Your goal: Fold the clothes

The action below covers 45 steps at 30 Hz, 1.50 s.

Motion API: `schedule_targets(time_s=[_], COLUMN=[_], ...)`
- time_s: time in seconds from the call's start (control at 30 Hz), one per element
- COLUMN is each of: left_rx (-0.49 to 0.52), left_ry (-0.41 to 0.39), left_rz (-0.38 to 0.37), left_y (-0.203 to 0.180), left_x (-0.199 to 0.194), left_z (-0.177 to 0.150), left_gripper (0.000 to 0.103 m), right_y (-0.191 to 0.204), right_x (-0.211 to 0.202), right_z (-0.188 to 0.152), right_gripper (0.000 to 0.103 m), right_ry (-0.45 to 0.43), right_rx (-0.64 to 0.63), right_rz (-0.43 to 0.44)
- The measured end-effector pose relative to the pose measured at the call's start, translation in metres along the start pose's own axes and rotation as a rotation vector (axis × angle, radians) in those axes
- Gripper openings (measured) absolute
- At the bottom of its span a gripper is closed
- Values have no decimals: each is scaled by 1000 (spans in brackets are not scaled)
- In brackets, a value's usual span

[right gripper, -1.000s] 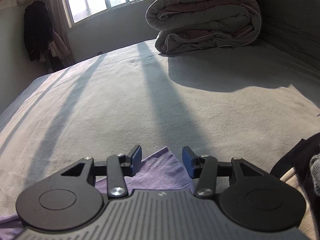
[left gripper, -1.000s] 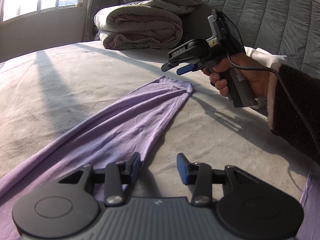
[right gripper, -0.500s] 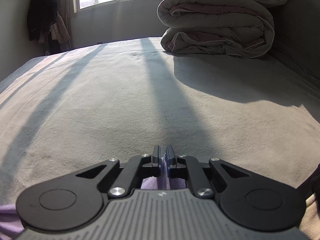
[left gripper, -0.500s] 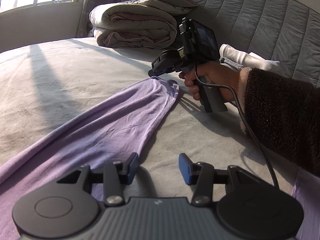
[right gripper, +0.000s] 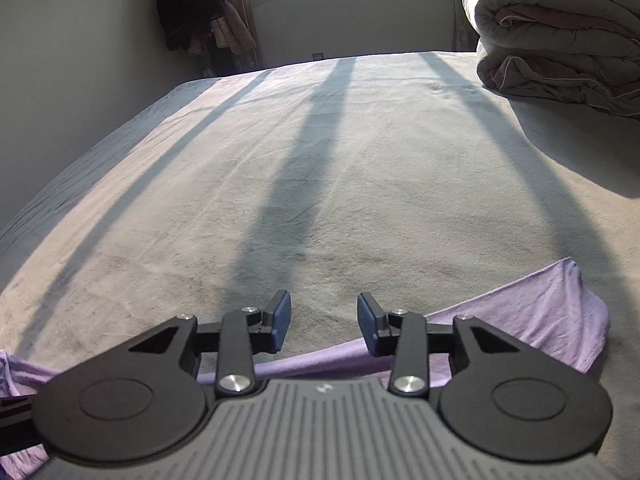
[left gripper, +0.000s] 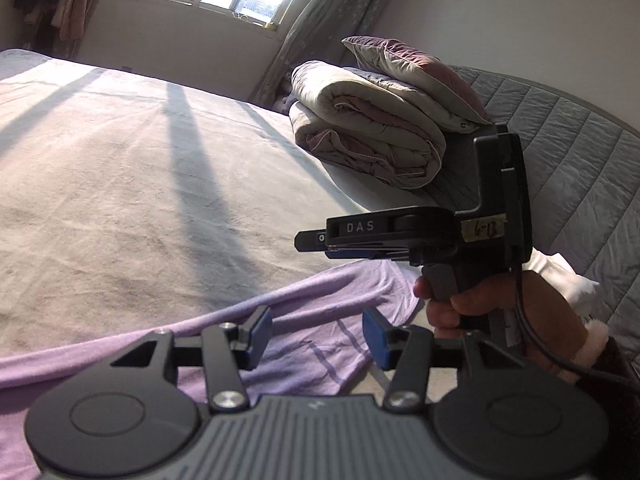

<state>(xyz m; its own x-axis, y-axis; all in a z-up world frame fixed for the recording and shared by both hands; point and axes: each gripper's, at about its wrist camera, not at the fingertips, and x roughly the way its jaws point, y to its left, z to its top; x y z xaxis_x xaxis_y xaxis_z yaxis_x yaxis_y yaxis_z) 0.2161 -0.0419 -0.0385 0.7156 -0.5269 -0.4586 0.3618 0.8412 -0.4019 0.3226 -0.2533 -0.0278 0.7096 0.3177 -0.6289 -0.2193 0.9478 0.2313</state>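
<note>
A lilac garment (left gripper: 312, 300) lies on the bed, one long part folded back so its end rests near the right gripper. My left gripper (left gripper: 316, 336) is open and empty, just above the cloth. The right gripper (left gripper: 316, 240) shows side-on in the left wrist view, held above the garment's end. In the right wrist view the right gripper (right gripper: 324, 320) is open and empty, with the lilac garment (right gripper: 552, 308) below and to its right, its end lying loose on the bed.
The beige bedspread (right gripper: 320, 160) stretches far ahead. A rolled duvet (left gripper: 368, 136) with a pillow (left gripper: 416, 76) on it sits by the grey quilted headboard (left gripper: 580, 152). White cloth (left gripper: 560, 276) lies at the right. Dark clothes (right gripper: 192, 4) hang by the window.
The right gripper, shut on the garment's end half a second ago, has opened and let it go, then lifted. The garment end has been carried over toward the left gripper.
</note>
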Motion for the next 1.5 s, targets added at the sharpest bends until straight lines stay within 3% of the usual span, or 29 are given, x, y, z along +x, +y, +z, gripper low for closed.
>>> schedule_targets(time_s=[0.2,0.4,0.5,0.77,0.87,1.07,1.17,1.33,1.5], left_rx=[-80,-97,-66,112,90,54,121,160,185], left_ry=[16,56,51,58,60,113,122,125,130], left_rz=[110,270,370,619,745,729,629,564,520], left_y=[22,34,35,72,107,150,148,152,153], left_x=[3,7,-4,-60,-70,-71,-74,-84,-92], left_z=[2,1,8,23,19,2,-5,-12,-15], left_gripper=[51,51,51,59,58,58,59,59,59], right_y=[14,10,2,19,24,35,40,45,42], right_x=[11,14,10,13,17,22,22,22,20], right_z=[-23,-31,-30,-37,-40,-47,-52,-58,-58], right_gripper=[41,41,42,42,44,46,49,54,56], right_ry=[-21,-42,-77,-57,-50,-19,-12,-5,7], right_rx=[7,-57,-14,-116,-141,-234,-300,-384,-381], right_rz=[13,4,86,104,96,103,99,87,78])
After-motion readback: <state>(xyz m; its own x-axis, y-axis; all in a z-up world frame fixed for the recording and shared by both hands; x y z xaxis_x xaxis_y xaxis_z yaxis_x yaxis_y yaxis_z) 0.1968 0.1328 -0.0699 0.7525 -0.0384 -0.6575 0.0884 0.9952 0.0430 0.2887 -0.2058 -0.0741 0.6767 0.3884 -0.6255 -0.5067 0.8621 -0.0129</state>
